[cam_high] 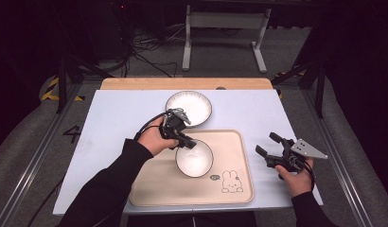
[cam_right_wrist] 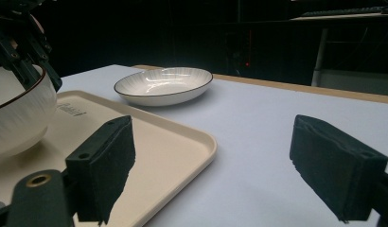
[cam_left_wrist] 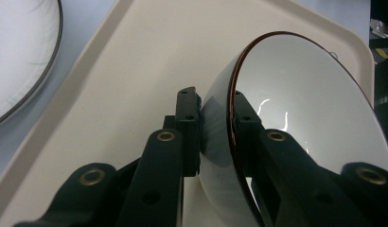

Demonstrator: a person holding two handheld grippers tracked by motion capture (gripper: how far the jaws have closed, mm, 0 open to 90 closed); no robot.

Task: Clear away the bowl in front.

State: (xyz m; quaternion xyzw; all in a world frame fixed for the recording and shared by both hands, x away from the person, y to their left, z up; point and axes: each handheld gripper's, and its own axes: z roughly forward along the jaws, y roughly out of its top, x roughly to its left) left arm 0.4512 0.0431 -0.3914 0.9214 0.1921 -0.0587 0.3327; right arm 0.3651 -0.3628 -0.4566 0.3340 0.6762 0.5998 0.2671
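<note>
Clamping the bowl by its rim over the tray, the left gripper is probably placing it, needing release, while the right gripper is idling, jaws apart.

The bowl looks like glossy white ceramic with a thin brown rim. The plate is glazed and ribbed. The tray is smooth matt beige plastic; the tabletop is matt.

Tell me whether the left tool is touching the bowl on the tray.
Touching. The left gripper view shows the left tool clamped on the bowl's rim, one jaw outside, one inside.
</note>
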